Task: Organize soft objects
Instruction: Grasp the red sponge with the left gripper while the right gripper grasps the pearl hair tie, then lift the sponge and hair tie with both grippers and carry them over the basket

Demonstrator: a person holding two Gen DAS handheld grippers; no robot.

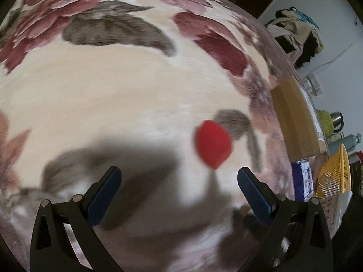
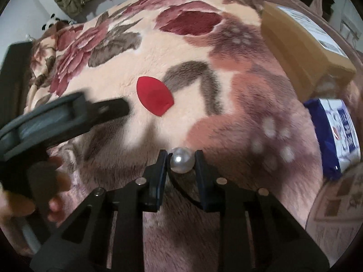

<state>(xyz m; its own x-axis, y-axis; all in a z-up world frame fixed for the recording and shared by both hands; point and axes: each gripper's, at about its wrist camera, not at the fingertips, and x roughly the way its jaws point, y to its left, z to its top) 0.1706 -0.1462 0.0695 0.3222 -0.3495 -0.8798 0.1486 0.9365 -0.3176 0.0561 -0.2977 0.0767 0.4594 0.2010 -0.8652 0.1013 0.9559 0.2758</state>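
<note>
1. Covering the bed, a floral blanket [image 2: 118, 72] is filling both views.
2. At six o'clock, the right gripper [image 2: 180, 156] is pinching a pearl ball [image 2: 182, 160] and black cord.
3. At nine o'clock, the left gripper [image 1: 179, 176] is hovering with fingers spread wide.
4. Toward eleven o'clock, a red sponge [image 2: 155, 95] is lying on the blanket.
5. Farther off at two o'clock, a cardboard box [image 2: 301, 52] is resting above a blue packet [image 2: 335, 131].
</note>
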